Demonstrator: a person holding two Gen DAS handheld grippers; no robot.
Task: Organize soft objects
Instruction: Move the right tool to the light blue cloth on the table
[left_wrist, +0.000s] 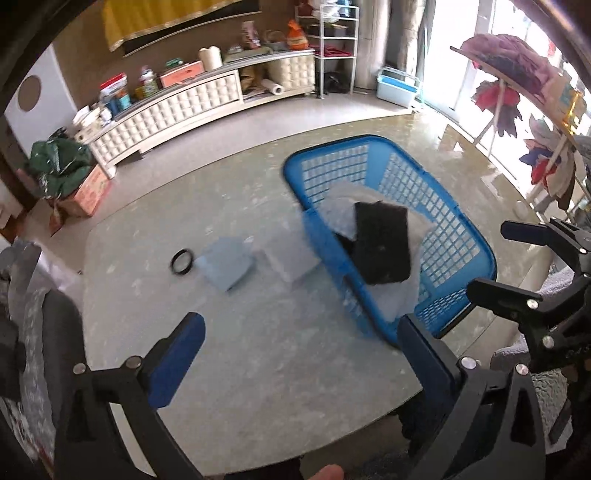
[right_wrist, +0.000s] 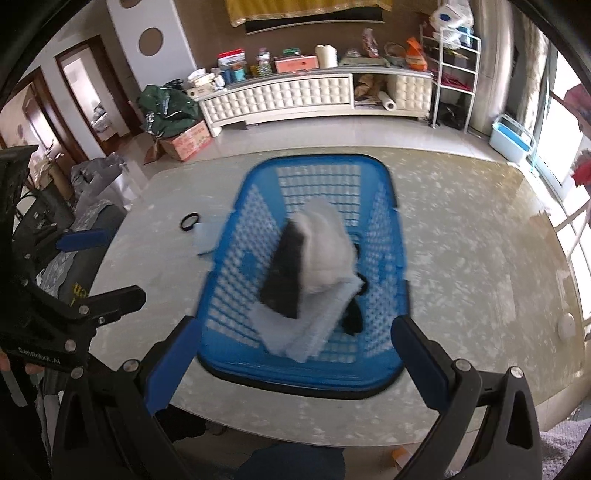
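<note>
A blue plastic basket (left_wrist: 332, 142) stands on the marble table (left_wrist: 258, 369). Inside it a black cloth (left_wrist: 384, 243) lies over pale cloths. In the right wrist view the basket (right_wrist: 314, 160) holds a white cloth (right_wrist: 325, 251), a black cloth (right_wrist: 282, 277) and a pale blue cloth (right_wrist: 306, 332). Left of the basket, on the table, lie a folded pale blue cloth (left_wrist: 225, 264) and a folded white cloth (left_wrist: 291, 260). My left gripper (left_wrist: 301, 350) is open and empty above the table's near side. Over the basket's near rim, my right gripper (right_wrist: 297, 363) is open and empty.
A black ring (left_wrist: 182, 261) lies on the table beside the pale blue cloth. A white cabinet (right_wrist: 295, 96) with clutter runs along the far wall. A green bag on a cardboard box (right_wrist: 184, 142) sits on the floor. A drying rack with clothes (left_wrist: 517, 92) stands at the right.
</note>
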